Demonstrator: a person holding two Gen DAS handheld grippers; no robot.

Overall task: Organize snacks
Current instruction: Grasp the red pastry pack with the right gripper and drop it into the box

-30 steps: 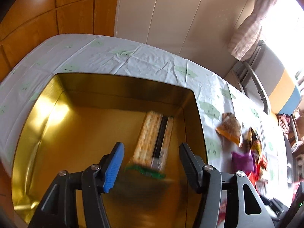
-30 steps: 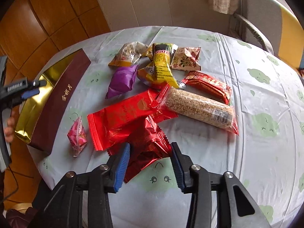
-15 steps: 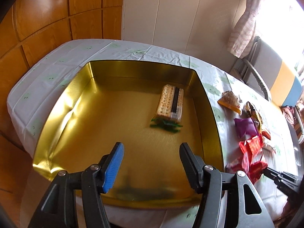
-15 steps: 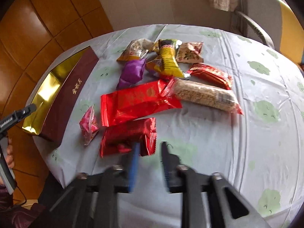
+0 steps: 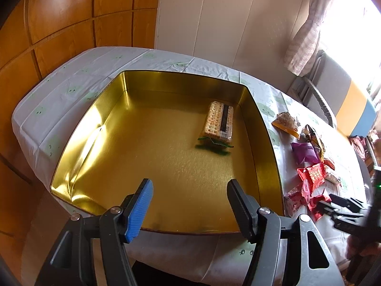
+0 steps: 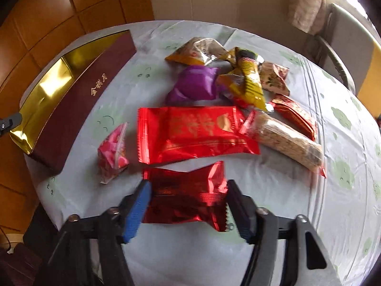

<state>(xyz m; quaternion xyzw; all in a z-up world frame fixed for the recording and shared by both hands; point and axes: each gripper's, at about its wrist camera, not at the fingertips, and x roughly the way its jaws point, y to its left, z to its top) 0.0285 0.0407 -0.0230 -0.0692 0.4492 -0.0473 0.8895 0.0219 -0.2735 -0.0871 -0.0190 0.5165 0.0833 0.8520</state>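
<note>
A table draped in a pale patterned cloth (image 6: 273, 250) is backed by wood panelling. At left, the gold tin (image 5: 78, 131) holds one cracker pack (image 5: 219, 124); the left gripper (image 5: 188, 205) is spread empty. Rightward, the right gripper (image 6: 187, 205) is parted around a small red foil packet (image 6: 188, 195), loose snacks beyond.

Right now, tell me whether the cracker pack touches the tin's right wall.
Apart. The left wrist view shows the cracker pack lying on the floor of the tin, with a strip of bare gold floor between it and the right wall.
</note>
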